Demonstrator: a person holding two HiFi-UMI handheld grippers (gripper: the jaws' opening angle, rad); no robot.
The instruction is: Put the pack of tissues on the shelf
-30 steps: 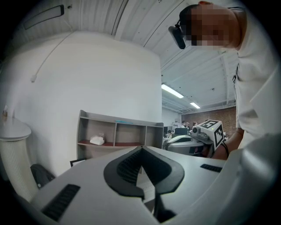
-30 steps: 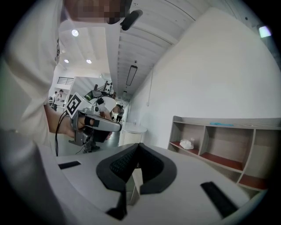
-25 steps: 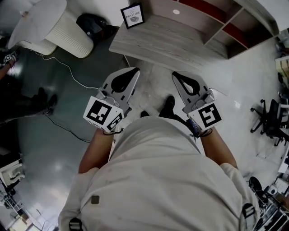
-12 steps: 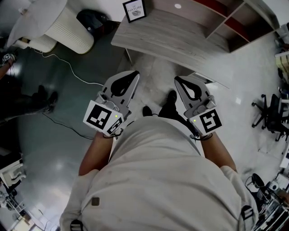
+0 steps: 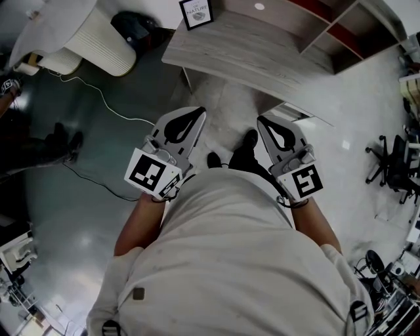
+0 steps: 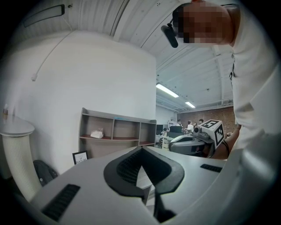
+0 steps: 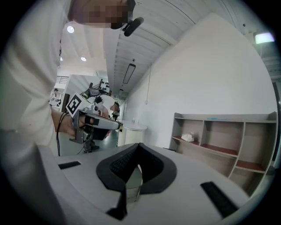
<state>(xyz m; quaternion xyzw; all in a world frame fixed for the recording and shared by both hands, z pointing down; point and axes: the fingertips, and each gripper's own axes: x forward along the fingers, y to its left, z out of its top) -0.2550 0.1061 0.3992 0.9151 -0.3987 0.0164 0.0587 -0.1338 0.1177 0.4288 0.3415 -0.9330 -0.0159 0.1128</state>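
A small white pack of tissues lies on the left compartment's board of the grey open shelf; the right gripper view shows the same pack of tissues in the shelf. In the head view the shelf stands on a wood-look desk. My left gripper and right gripper hover side by side over the floor in front of the desk, both shut and holding nothing. The pack is well beyond both.
A framed sign stands on the desk's left end. A white ribbed round stand, a black bag and a floor cable lie to the left. An office chair is at the right. The person's shoes are between the grippers.
Both grippers have drifted a little lower in the head view, nearer the person's body. Their jaws stay shut and empty.
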